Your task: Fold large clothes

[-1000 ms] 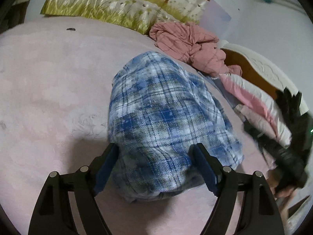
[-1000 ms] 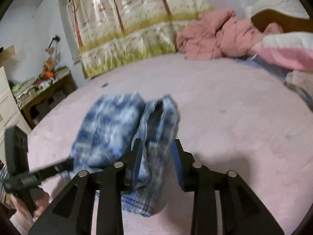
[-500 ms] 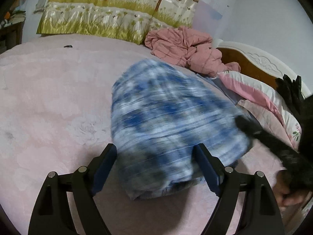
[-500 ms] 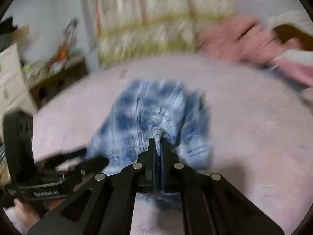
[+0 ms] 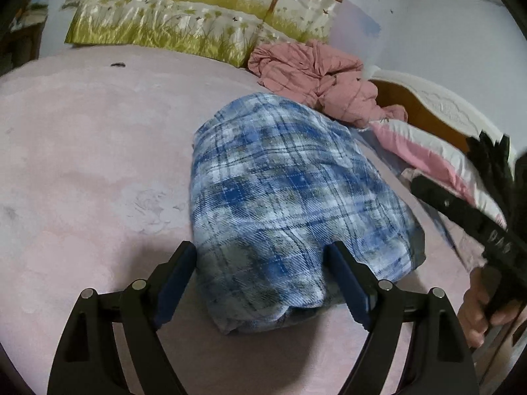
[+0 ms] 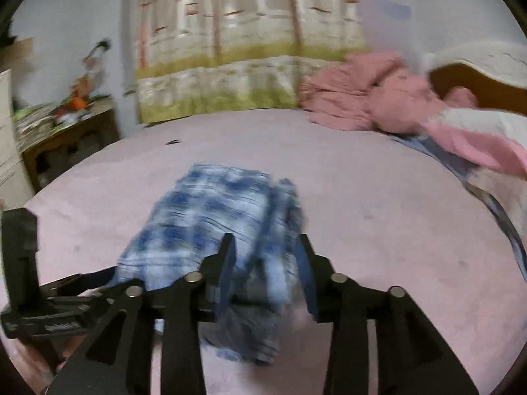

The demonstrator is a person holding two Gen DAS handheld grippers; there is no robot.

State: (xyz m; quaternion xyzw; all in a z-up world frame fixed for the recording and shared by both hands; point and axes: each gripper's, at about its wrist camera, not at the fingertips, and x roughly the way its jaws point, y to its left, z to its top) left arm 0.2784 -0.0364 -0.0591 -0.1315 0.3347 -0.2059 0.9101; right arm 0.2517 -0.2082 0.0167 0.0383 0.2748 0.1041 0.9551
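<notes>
Right wrist view: right gripper (image 6: 265,263) jaws just reopening off the folded plaid shirt (image 5: 283,204) mid-bed (image 5: 82,164), left gripper (image 5: 262,276) wide open astride its near end; fold looks done, next likely tidy or move aside.

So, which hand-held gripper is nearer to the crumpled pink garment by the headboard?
Right. The right hand-held gripper is at the plaid bundle's headboard side, toward the pink garment; the left hand-held gripper straddles the bundle's far end.
</notes>
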